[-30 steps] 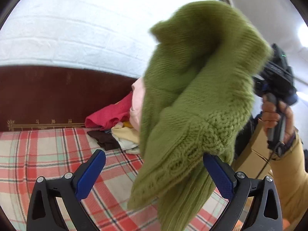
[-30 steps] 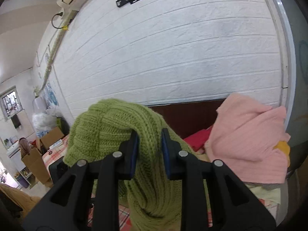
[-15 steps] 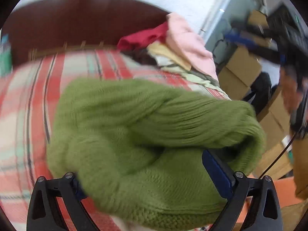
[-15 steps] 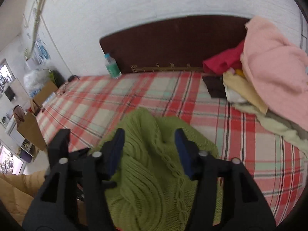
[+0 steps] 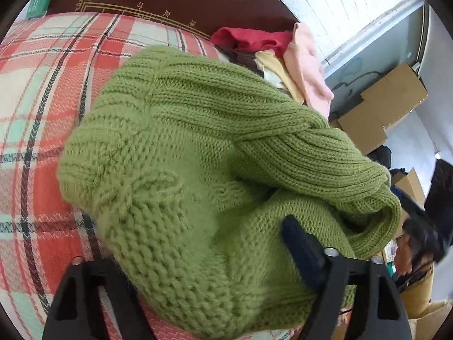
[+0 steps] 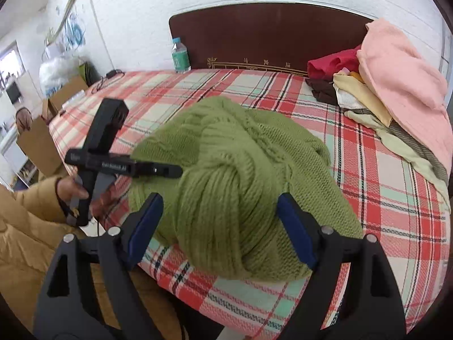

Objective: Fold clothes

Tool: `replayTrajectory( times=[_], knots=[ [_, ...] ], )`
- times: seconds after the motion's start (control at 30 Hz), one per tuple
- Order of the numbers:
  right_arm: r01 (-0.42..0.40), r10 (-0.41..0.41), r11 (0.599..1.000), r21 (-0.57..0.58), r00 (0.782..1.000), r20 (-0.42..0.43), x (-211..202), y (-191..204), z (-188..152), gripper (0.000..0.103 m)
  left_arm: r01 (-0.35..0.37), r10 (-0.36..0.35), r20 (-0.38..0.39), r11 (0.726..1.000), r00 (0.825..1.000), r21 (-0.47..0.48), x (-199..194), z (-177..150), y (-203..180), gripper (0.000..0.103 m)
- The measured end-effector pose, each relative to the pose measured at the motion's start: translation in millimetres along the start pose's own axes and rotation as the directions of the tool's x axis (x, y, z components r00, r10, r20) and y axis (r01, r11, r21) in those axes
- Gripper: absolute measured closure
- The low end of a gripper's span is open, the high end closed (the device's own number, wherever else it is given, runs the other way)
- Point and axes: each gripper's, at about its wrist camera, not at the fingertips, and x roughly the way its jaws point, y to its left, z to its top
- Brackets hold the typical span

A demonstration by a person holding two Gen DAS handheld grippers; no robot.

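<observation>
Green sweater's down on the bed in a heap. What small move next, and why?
Probably close the right gripper on the near ribbed roll and draw it outward. The green sweater lies bunched on the plaid bed, both grippers look open, and the knit sits between the right fingers.

Left finger of the left gripper [image 5: 198, 255] buried under the green sweater [image 5: 203, 170], so jaw spread unreadable there, and no clearer in the right wrist view, where only one finger [image 6: 158, 170] pokes out against the knit. Near edge of the sweater blurred, with its lower folds hidden behind the right gripper [image 6: 218, 226]. Pile of clothes [image 6: 396, 85] cut off at the right edge, bottle label [image 6: 179, 58] too small to read, headboard lettering [image 5: 167, 14] likewise.
</observation>
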Motion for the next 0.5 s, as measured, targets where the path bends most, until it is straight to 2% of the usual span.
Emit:
replayTrajectory(
  times=[0.03, 0.1, 0.13, 0.17, 0.2, 0.23, 0.3, 0.37, 0.43, 0.5],
  knots=[
    [0.020, -0.020, 0.999, -0.028, 1.000, -0.003, 0, 7, -5, 0.019, 0.018, -0.018, -0.012, 1.000, 1.000, -0.009, 1, 1, 0, 0.059],
    [0.060, -0.062, 0.997, -0.052, 0.998, -0.025, 9, 13, -14, 0.020, 0.042, -0.042, -0.034, 0.999, 0.999, -0.022, 4, 4, -3, 0.070],
    [0.071, -0.072, 0.997, -0.021, 0.995, -0.063, 20, 8, -17, 0.024, 0.044, -0.045, -0.031, 0.999, 0.999, -0.021, 2, 7, -4, 0.076],
    [0.055, -0.053, 0.998, 0.013, 0.996, -0.073, 23, 4, -16, 0.045, 0.048, -0.048, -0.026, 0.999, 0.998, -0.019, 0, 10, -6, 0.079],
    [0.036, -0.032, 0.998, 0.048, 0.996, -0.079, 26, -1, -15, 0.058, 0.076, -0.077, -0.016, 0.997, 0.997, -0.029, -7, 17, -5, 0.080],
    [0.017, -0.010, 0.996, 0.082, 0.996, -0.084, 28, -5, -14, 0.058, 0.092, -0.092, -0.005, 0.995, 0.996, -0.034, -13, 22, -4, 0.081],
    [-0.042, 0.048, 0.991, 0.125, 0.998, -0.047, 18, -6, -7, 0.061, 0.106, -0.105, 0.040, 0.994, 0.994, -0.024, -36, 39, -5, 0.084],
    [-0.161, 0.161, 0.974, 0.158, 0.987, 0.014, 5, -1, 2, 0.062, 0.120, -0.120, 0.085, 0.993, 0.989, -0.005, -66, 60, -9, 0.085],
    [-0.295, 0.286, 0.939, 0.175, 0.955, 0.075, -7, 7, 12, 0.064, 0.141, -0.142, 0.138, 0.990, 0.980, 0.020, -100, 85, -17, 0.091],
    [-0.408, 0.392, 0.899, 0.159, 0.911, 0.125, -11, 23, 22, 0.065, 0.140, -0.149, 0.181, 0.988, 0.972, 0.062, -137, 108, -25, 0.091]
  ],
)
